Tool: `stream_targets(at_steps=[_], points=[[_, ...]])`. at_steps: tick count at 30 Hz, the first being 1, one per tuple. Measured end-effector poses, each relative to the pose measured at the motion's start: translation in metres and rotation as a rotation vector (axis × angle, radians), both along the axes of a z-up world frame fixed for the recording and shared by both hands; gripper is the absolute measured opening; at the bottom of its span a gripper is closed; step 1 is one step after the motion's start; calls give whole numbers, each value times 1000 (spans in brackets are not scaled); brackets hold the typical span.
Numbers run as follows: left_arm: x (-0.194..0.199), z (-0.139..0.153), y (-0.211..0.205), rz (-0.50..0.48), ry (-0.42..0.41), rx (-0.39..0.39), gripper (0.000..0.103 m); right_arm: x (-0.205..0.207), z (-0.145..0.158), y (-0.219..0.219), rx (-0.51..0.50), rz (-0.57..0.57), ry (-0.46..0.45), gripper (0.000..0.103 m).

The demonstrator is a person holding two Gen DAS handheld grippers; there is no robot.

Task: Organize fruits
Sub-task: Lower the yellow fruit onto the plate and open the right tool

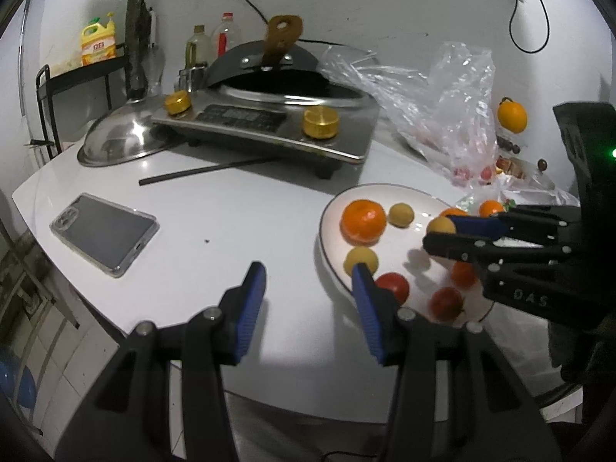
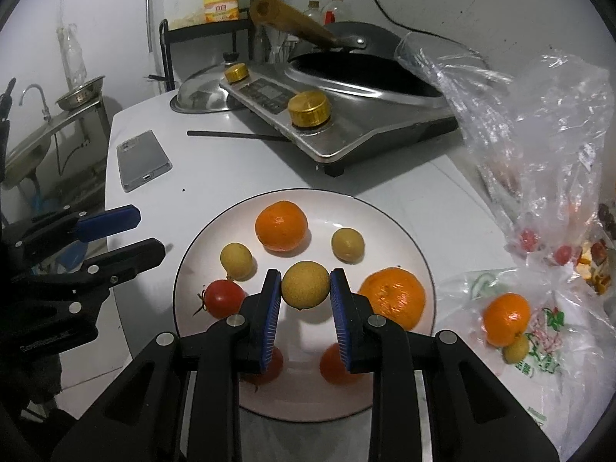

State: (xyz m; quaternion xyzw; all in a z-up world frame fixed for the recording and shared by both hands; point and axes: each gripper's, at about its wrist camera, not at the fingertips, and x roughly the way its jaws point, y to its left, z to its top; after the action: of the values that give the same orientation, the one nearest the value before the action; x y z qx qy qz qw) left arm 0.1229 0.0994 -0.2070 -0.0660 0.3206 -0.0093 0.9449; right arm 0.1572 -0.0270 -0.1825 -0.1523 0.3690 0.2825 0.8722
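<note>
Round yellow-brown fruit (image 2: 305, 285), speckled, between right gripper (image 2: 305, 288) jaws; left gripper (image 1: 308, 288) jaws apart, empty.

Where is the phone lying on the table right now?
In the right wrist view the phone lies flat at the table's far left, beyond the plate, left of the black stick near the cooker.
</note>
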Motion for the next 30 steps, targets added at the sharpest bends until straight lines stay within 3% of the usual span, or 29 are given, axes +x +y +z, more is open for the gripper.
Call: stream_targets(at_steps=[17, 30], points=[[3, -8, 7, -8, 10, -23, 48, -4, -13, 10, 5, 29, 81, 28], [-4, -3, -3, -24, 3, -15, 48, -26, -15, 18, -15, 129, 103, 28]])
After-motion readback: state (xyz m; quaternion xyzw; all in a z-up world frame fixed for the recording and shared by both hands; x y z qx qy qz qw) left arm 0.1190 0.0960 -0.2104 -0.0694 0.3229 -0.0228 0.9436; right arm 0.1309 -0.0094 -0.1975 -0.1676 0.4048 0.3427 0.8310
